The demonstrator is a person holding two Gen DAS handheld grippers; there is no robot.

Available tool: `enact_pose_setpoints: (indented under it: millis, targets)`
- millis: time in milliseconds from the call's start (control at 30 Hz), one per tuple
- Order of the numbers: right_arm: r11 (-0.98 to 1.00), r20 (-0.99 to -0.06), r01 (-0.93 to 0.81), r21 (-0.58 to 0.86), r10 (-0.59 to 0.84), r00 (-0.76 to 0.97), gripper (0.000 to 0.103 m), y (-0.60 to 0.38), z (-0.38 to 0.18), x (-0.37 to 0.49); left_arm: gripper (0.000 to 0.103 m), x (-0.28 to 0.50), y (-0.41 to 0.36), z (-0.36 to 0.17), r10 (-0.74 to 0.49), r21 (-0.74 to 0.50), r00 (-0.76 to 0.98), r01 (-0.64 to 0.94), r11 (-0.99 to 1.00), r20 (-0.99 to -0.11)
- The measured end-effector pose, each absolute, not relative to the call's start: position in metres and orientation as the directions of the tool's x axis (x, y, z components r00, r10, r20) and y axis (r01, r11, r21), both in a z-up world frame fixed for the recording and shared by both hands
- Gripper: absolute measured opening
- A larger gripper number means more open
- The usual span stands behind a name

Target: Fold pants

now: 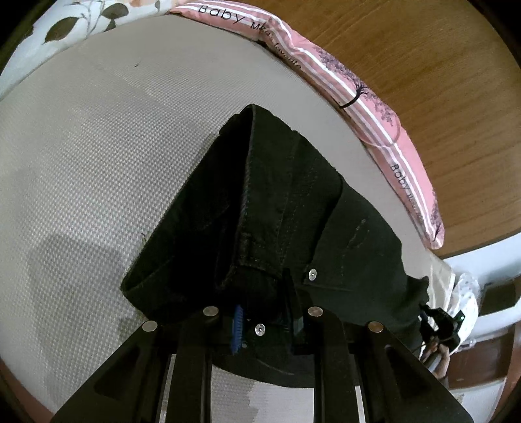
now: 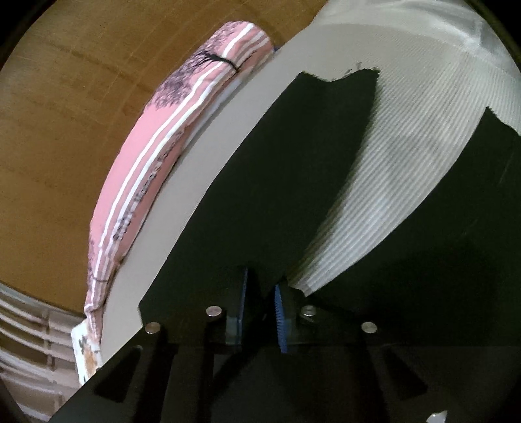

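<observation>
Black pants [image 1: 276,214] lie on a grey textured mattress [image 1: 97,162], the waistband with metal buttons toward me. My left gripper [image 1: 263,328] is shut on the waistband near a button; its blue pad [image 1: 237,328] shows at the cloth. In the right wrist view the pants [image 2: 260,195] spread in two legs across the mattress [image 2: 390,182]. My right gripper [image 2: 262,312] is shut on a fold of the black cloth between its blue pads [image 2: 280,322].
A pink striped pillow [image 1: 374,107] runs along the far mattress edge; it also shows in the right wrist view [image 2: 156,156]. Beyond it is a wooden floor [image 1: 439,81]. A floral cloth [image 1: 65,26] lies at the far left corner.
</observation>
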State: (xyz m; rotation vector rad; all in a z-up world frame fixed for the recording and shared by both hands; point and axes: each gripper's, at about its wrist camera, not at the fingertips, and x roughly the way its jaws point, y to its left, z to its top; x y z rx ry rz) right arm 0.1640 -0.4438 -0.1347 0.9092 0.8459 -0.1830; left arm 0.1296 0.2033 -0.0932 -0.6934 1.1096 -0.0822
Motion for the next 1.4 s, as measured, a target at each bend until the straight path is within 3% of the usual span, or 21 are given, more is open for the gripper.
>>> enact_pose_setpoints:
  millis: [133, 500, 833, 1133, 1233, 1267, 1400]
  targets:
    - [0.663, -0.725, 0.469, 0.584, 0.165, 0.669, 0.004, -0.446, -0.125, 0.162, 0.021, 0.131, 0.2, -0.091, -0.376, -0.524, 0.46, -0.251, 0.814, -0.804]
    - [0.794, -0.729, 0.437, 0.424, 0.012, 0.685, 0.003, -0.418, -0.051, 0.074, 0.02, 0.145, 0.203, -0.062, -0.363, -0.422, 0.414, -0.057, 0.905, -0.834]
    - [0.776, -0.821, 0.505, 0.377, 0.027, 0.571, 0.003, -0.4, -0.094, 0.002, 0.02, 0.133, 0.199, -0.078, -0.269, -0.264, 0.323, 0.059, 0.963, -0.907]
    - [0.707, -0.826, 0.535, 0.462, 0.124, 0.55, 0.007, -0.411, -0.124, -0.007, 0.025, 0.122, 0.18, -0.08, -0.139, -0.103, 0.353, 0.118, 0.988, -0.925]
    - [0.638, -0.789, 0.538, 0.551, 0.187, 0.586, 0.012, -0.423, -0.129, -0.014, 0.027, 0.119, 0.183, -0.073, -0.148, -0.119, 0.371, 0.102, 0.988, -0.917]
    - [0.621, -0.779, 0.541, 0.566, 0.189, 0.598, 0.017, -0.427, -0.129, -0.017, 0.031, 0.118, 0.183, -0.071, -0.154, -0.126, 0.375, 0.097, 0.987, -0.914]
    - [0.561, -0.751, 0.564, 0.606, 0.171, 0.638, 0.02, -0.456, -0.132, -0.027, 0.042, 0.11, 0.192, -0.058, -0.183, -0.172, 0.396, 0.064, 0.983, -0.9]
